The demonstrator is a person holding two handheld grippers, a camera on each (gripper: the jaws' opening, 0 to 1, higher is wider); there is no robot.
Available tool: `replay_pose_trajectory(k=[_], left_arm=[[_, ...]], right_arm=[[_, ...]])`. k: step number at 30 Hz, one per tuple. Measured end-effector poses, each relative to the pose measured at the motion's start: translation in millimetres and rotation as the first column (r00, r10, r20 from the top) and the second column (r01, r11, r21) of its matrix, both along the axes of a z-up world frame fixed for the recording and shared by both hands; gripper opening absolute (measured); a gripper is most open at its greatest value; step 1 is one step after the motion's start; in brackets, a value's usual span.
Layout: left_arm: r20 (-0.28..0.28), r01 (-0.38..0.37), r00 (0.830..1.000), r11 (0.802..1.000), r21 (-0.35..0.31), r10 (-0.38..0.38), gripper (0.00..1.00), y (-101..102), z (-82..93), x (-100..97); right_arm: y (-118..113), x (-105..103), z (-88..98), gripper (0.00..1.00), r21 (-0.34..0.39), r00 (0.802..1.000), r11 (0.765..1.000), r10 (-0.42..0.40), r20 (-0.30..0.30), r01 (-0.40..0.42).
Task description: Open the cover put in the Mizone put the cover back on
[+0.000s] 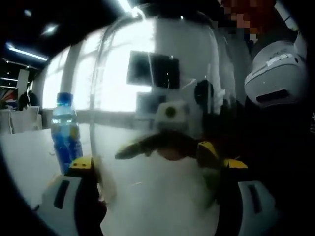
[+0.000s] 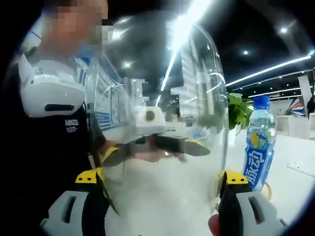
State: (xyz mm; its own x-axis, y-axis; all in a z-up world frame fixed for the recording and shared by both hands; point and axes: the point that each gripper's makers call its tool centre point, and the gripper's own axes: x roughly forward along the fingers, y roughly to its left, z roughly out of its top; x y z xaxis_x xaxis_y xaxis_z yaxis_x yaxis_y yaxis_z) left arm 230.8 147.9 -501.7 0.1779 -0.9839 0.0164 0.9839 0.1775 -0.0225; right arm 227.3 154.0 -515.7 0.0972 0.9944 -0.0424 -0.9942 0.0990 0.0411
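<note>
Cover-lifting is my step — both grippers, left and right, clamp the clear glass dome cover between wide jaws — next, I'd fetch the blue-labelled Mizone bottle.

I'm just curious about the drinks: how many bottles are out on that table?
1. A single blue-labelled bottle stands upright on the white table, beside the clear dome cover that both grippers hold. Others could be hidden behind the person.

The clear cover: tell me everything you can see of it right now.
The clear cover is a tall transparent dome, glass or plastic by its look, with bright reflections. It stands upright between both grippers: the left gripper and right gripper each have their yellow-tipped jaws at its sides, seemingly clamping it. The Mizone bottle stands outside it, beside it on the white table.
</note>
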Motion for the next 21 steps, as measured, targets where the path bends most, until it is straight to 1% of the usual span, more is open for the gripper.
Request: replay_pose_trajectory(k=[4, 6, 8, 9, 10, 15, 21], left_arm=[[-0.056, -0.014, 0.998, 1.000, -0.027, 0.012, 0.86, -1, 18.5, 3.1], [-0.081, -0.025, 0.996, 0.999, -0.041, 0.021, 0.86, -2, 26.6, 5.3], [-0.088, -0.029, 0.996, 0.998, -0.051, 0.024, 0.86, -2, 34.8, 6.3], [-0.088, -0.030, 0.996, 0.998, -0.052, 0.025, 0.86, -3, 41.2, 7.0], [-0.088, -0.030, 0.996, 0.998, -0.051, 0.025, 0.86, -3, 42.6, 7.1], [-0.066, -0.029, 0.997, 0.999, -0.027, 0.027, 0.86, -4, 63.2, 8.7], [-0.016, -0.024, 1.000, 1.000, 0.013, 0.025, 0.86, -6, 85.9, 10.3]], right_arm=[[-6, 2, 23.1, 0.90, 0.044, 0.999, 0.999, -0.002, -0.048, 0.004], [-8, 4, 32.8, 0.90, 0.063, 0.998, 0.998, -0.003, -0.061, 0.007], [-9, 5, 43.2, 0.90, 0.067, 0.998, 0.998, -0.004, -0.065, 0.008], [-9, 4, 47.3, 0.90, 0.066, 0.998, 0.998, -0.003, -0.066, 0.007], [-8, 4, 50.9, 0.90, 0.058, 0.998, 0.998, -0.001, -0.063, 0.005], [-8, 4, 67.2, 0.90, 0.052, 0.999, 0.999, 0.007, -0.044, -0.005], [-9, 6, 86.8, 0.90, 0.056, 1.000, 0.998, 0.009, 0.000, -0.009]])
